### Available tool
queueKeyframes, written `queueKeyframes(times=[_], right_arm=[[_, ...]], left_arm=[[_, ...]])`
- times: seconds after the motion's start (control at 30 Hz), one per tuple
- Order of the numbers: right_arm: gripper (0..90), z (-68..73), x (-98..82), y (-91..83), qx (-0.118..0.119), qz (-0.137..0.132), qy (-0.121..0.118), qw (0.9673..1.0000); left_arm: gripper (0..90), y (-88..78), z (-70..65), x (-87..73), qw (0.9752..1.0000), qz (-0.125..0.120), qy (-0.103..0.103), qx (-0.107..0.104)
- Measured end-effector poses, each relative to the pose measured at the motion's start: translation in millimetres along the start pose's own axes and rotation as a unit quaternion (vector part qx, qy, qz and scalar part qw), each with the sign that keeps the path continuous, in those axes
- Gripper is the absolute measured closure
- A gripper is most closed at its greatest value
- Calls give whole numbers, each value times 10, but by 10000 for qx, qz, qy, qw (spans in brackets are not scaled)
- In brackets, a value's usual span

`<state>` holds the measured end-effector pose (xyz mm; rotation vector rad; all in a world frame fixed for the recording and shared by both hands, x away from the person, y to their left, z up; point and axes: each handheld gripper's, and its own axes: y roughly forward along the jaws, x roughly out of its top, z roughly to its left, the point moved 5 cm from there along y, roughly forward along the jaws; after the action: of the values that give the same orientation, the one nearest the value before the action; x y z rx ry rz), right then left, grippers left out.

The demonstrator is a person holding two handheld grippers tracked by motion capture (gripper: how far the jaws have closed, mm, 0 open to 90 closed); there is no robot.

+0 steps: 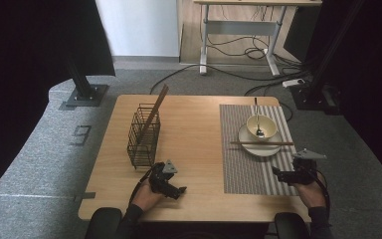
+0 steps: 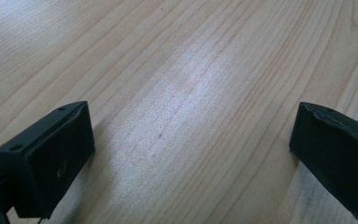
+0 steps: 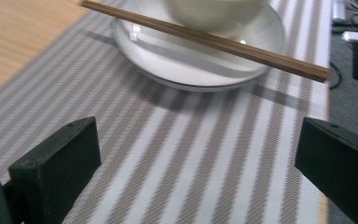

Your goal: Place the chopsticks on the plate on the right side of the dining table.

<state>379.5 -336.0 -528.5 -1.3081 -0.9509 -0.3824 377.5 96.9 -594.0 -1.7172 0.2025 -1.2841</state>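
1. Right gripper (image 3: 198, 172) jaws wide apart, empty, near edge of striped mat (image 1: 251, 169), facing chopstick (image 3: 205, 39) lying across plate (image 1: 259, 145) rim
2. Left gripper (image 2: 191, 158) jaws apart, empty, over bare table (image 2: 177, 70)
3. Risk: a nudge could roll the chopstick off or jar the bowl (image 1: 261, 125)
4. Bowl holds a spoon (image 1: 258, 130); wire basket (image 1: 143, 135), far left, holds one chopstick (image 1: 155, 110) leaning

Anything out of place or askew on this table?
One chopstick lies across the plate in front of the bowl, while another leans in the wire basket: the pair is split. Nothing is spilled or damaged.
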Motion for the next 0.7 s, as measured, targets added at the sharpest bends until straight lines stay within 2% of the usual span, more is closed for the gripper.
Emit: queueKeyframes(times=[0.13,0.3,0.63,0.7], right_arm=[[0,197,55,-55,186,-5,-112,9998],[0,445,132,-27,391,-18,-279,9988],[0,879,329,244,820,49,-656,9945],[0,943,348,321,818,135,-758,9937]], left_arm=[[0,0,-1,0,10000,-2,-2,1],[0,-1,-1,-1,10000,-2,-4,3],[0,-2,-2,-1,10000,-2,9,0],[0,-1,-5,-2,10000,-5,1,-7]])
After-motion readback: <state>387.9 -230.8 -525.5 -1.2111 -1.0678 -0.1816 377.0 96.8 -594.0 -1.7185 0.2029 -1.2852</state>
